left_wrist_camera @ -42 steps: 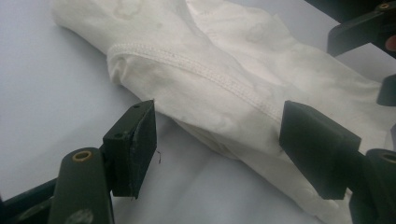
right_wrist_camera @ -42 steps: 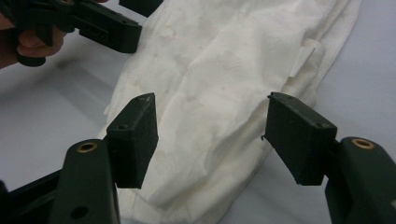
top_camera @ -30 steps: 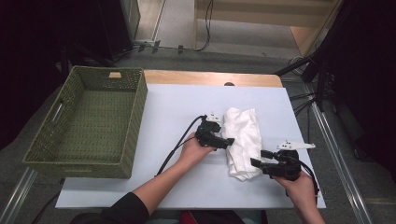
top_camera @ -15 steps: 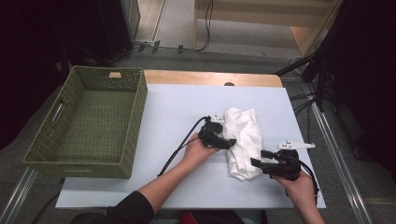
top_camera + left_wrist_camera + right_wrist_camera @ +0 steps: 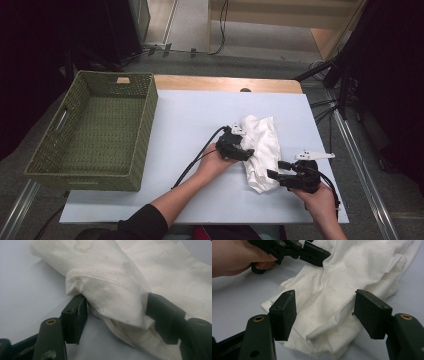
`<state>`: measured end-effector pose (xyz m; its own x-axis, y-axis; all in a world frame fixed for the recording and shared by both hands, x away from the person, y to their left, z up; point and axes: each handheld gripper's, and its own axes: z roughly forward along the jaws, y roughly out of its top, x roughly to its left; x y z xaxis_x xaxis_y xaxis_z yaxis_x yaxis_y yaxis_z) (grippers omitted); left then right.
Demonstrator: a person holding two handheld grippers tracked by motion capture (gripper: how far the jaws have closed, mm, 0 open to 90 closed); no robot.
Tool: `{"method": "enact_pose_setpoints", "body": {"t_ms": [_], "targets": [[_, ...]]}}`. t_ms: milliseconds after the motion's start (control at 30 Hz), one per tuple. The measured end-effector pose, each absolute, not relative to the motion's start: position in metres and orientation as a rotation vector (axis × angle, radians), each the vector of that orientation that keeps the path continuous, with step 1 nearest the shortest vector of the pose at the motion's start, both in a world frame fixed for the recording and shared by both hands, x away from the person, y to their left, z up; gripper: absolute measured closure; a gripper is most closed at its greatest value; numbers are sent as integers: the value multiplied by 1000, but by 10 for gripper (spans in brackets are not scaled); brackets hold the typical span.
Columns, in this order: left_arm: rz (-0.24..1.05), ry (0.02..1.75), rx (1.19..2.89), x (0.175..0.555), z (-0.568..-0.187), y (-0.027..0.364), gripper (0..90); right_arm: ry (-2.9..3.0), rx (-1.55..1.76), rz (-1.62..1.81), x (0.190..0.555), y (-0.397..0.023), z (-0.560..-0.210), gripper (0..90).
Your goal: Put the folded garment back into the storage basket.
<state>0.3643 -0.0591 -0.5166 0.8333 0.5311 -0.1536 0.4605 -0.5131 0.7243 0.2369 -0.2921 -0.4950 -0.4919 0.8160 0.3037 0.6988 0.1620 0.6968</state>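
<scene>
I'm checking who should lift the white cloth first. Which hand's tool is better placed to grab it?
Left. The left tool has just been closing around a bunched, hemmed fold of the white cloth, with cloth touching both sides. The right tool stands open at the cloth's near end, fabric between but apart from its sides.

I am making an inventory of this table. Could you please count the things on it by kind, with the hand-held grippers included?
White cloth: 1
Green woven basket: 1
Grippers: 2, the left gripper and the right gripper
Total: 4
</scene>
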Motion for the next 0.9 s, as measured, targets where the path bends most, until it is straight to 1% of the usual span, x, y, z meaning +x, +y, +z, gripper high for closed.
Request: {"method": "enact_pose_setpoints", "body": {"t_ms": [100, 133, 167, 233, 300, 367, 433, 633, 900], "targets": [[92, 728, 2197, 364, -516, -60, 422, 2287, 1498, 1234, 237, -291, -495, 326], [66, 729, 2202, 364, -515, -61, 460, 2288, 1497, 1233, 237, -291, -495, 327], [25, 740, 2199, 365, -514, -61, 523, 2290, 1497, 1233, 238, -291, -496, 327], [-47, 763, 2184, 368, -514, -61, 618, 2296, 1494, 1234, 238, -290, -496, 326], [-99, 786, 2169, 373, -515, -59, 680, 2301, 1491, 1227, 238, -289, -496, 326], [-93, 809, 2176, 374, -511, -58, 728, 2304, 1482, 1226, 239, -288, -496, 326], [-109, 820, 2155, 372, -504, -58, 746, 2298, 1493, 1221, 240, -287, -497, 326], [-201, 826, 2127, 380, -481, -51, 746, 2308, 1468, 1231, 239, -284, -497, 326], [-224, 802, 2130, 384, -463, -39, 746, 2312, 1466, 1248, 240, -282, -496, 326]]}}
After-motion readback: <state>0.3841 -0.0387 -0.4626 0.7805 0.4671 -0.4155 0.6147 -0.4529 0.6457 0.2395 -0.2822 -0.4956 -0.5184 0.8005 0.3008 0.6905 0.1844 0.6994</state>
